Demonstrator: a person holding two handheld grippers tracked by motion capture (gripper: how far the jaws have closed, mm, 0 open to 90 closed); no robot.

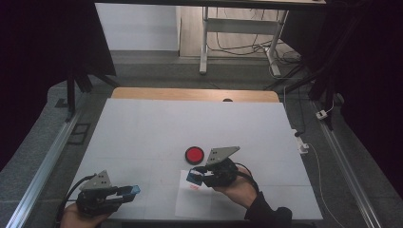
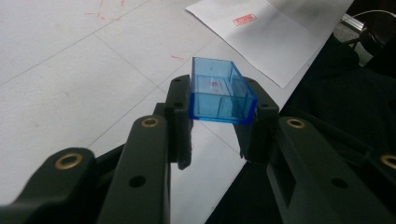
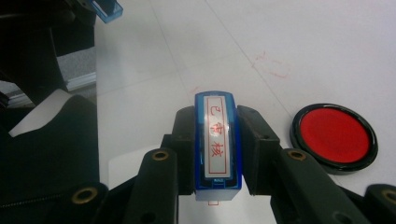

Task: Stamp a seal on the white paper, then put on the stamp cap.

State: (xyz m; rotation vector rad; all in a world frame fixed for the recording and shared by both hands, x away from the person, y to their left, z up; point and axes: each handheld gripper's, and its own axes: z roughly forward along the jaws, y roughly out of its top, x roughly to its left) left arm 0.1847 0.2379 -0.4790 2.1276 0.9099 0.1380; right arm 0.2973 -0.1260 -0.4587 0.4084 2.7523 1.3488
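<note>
My left gripper (image 1: 129, 192) hovers near the table's front left corner, shut on a clear blue stamp cap (image 2: 222, 91), an open rectangular box held by its side walls. My right gripper (image 1: 195, 176) is shut on a blue stamp (image 3: 218, 144), whose face with red characters points at the camera. It hangs a little above a white sheet of paper (image 1: 202, 202) at the front centre. A red rectangular stamp print (image 1: 194, 187) marks that sheet just below the stamp. The print (image 2: 244, 19) on the sheet is also seen past the cap in the left gripper view.
A round red ink pad (image 1: 194, 155) in a black case lies just behind the right gripper, lid off. The white table cover (image 1: 190, 123) carries faint red smudges (image 3: 273, 65). Metal rails (image 1: 45, 166) run along both sides of the table.
</note>
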